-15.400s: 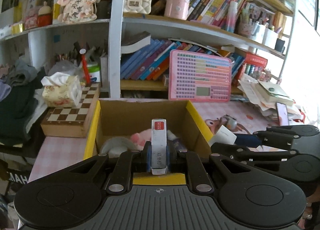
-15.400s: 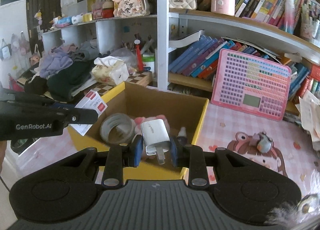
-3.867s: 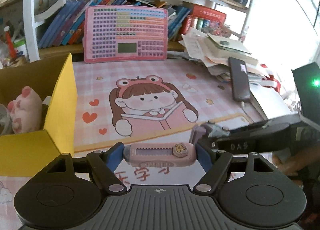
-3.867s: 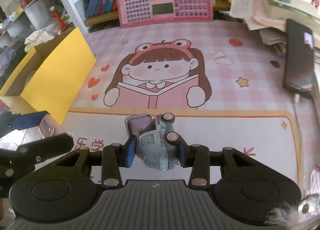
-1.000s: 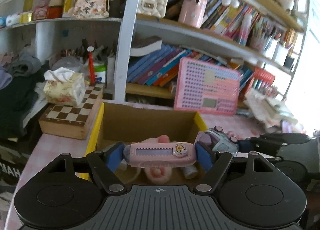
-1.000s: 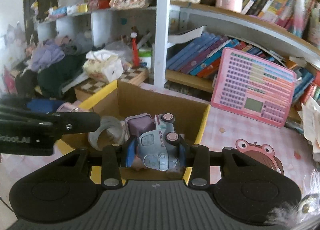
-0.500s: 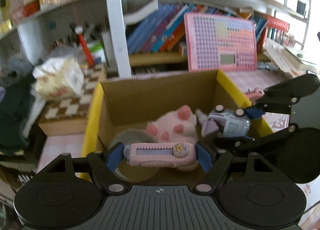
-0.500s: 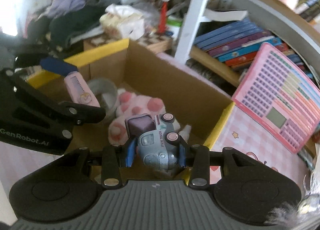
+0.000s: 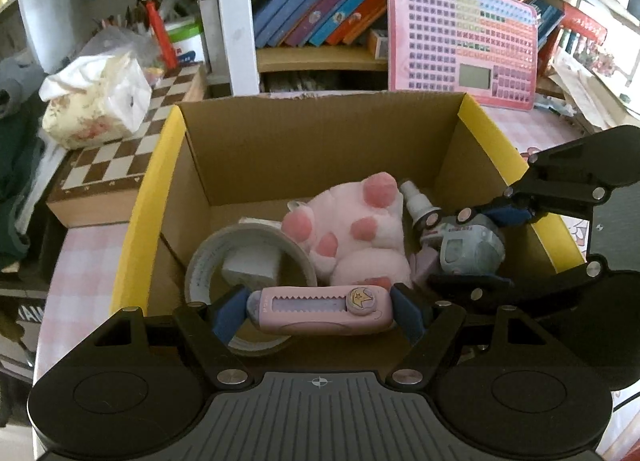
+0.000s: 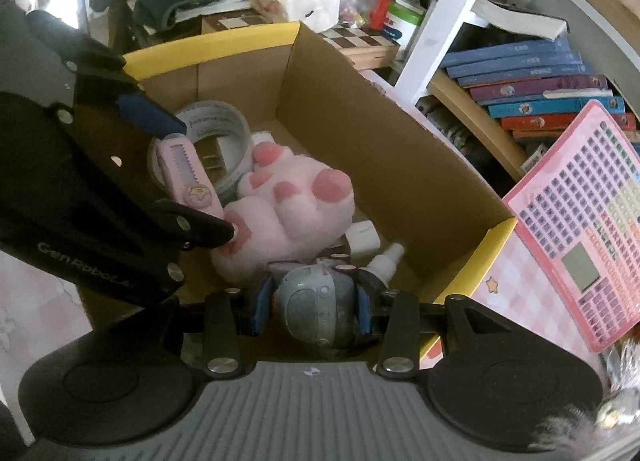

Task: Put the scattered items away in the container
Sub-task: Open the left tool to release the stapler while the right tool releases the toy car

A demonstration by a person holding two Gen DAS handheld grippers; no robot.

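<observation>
Over the open cardboard box (image 9: 320,149), left gripper (image 9: 320,311) fingers clamp a pink cutter (image 9: 320,309) endwise, right gripper (image 10: 310,303) fingers pinch a toy truck (image 10: 320,311), poised for release.

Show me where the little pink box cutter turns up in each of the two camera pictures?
Left wrist view: the pink box cutter lies crosswise at lower centre, clamped between that gripper's blue fingers, over the cardboard box.
Right wrist view: it stands on end at centre left, held by the other black gripper reaching in from the left.
Shared landmark: the pink plush paw inside the box.
</observation>
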